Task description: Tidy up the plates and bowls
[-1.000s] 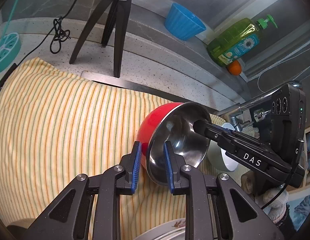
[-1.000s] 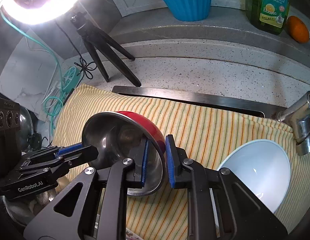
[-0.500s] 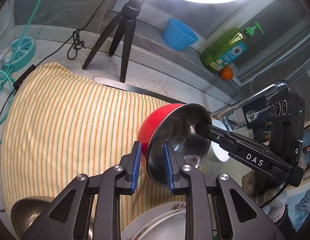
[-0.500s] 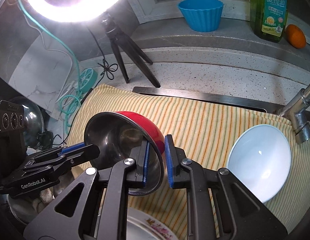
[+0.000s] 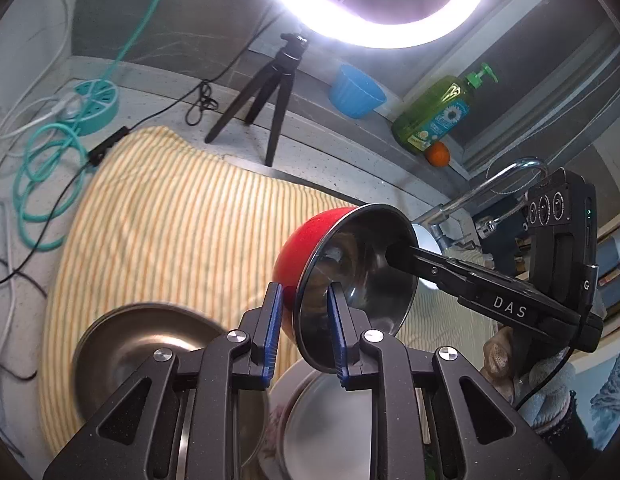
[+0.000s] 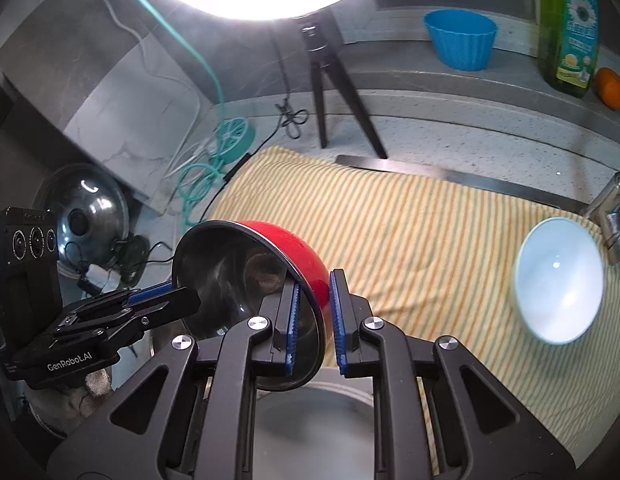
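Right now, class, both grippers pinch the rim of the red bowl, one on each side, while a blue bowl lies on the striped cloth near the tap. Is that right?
Not quite. The bowl on the striped cloth near the tap is a white bowl, as the right wrist view shows. The rest stands: the left gripper and right gripper each pinch the red bowl by its rim.

Home kitchen for sure, rigged up for filming: speckled stone countertop (image 6: 450,136) with a chrome faucet (image 5: 506,184) at the sink edge, green dish soap bottle (image 5: 434,120) and a blue cup (image 6: 460,38) up on the ledge next to an orange (image 5: 437,154). Striped yellow towel (image 6: 410,240) spread over the counter, bowls and plates lying around. Ring light (image 5: 374,12) on a little black tripod (image 5: 270,92), plus loose cables everywhere.
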